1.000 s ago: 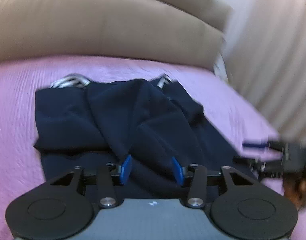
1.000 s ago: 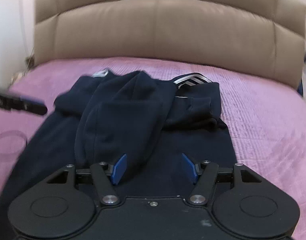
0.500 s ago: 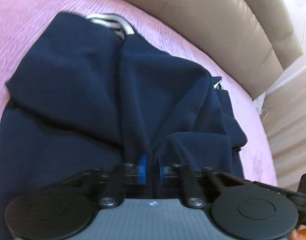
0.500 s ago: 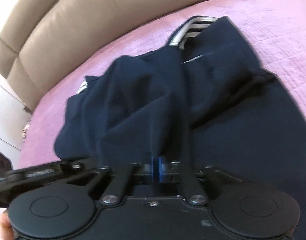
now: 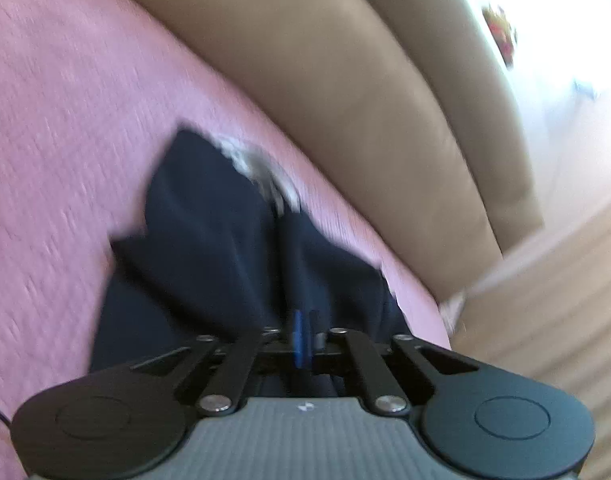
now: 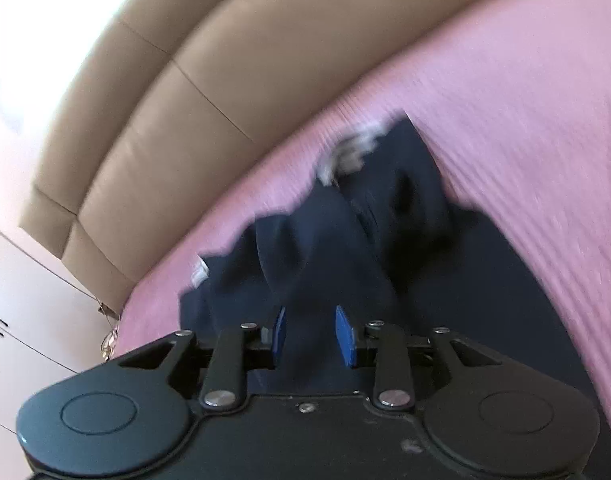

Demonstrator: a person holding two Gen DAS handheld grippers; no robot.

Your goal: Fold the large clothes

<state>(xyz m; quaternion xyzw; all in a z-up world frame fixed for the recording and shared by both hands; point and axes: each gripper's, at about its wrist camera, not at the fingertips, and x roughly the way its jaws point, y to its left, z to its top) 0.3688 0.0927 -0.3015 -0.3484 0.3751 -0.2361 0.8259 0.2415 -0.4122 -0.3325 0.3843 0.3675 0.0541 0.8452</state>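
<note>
Garment [image 5: 225, 248]: dark navy, large, lying on the pink bedspread [image 5: 57, 128] and running from right under my grippers away toward the beige headboard [image 5: 345, 92]. Its long axis points at the head edge of the bed, and the pale striped trim [image 5: 261, 168] marks the far end. Both frames are motion-blurred, so fine detail is unreliable. My left gripper [image 5: 305, 338] has its blue pads pressed together with a ridge of navy cloth rising straight out of them, so I read it as clamped on the near fabric. My right gripper [image 6: 311, 336] has its pads apart with cloth bunched in the gap; no pinch that I can confirm. The relation that matters is that the near hem sits at my fingertips and the far end lies dead ahead, so the fold goes forward along that axis, near edge carried toward the trim. Both hands are about equally near the cloth, but only the left looks to have a hold. The left view shows the bed's right side edge, with a pale curtain or wall beyond it, and the garment edge near it. The right view shows the opposite side: white cabinet doors [image 6: 17, 320] past the bed's left edge, and more loose cloth spread low to the right. Neither view shows the other gripper.
</note>
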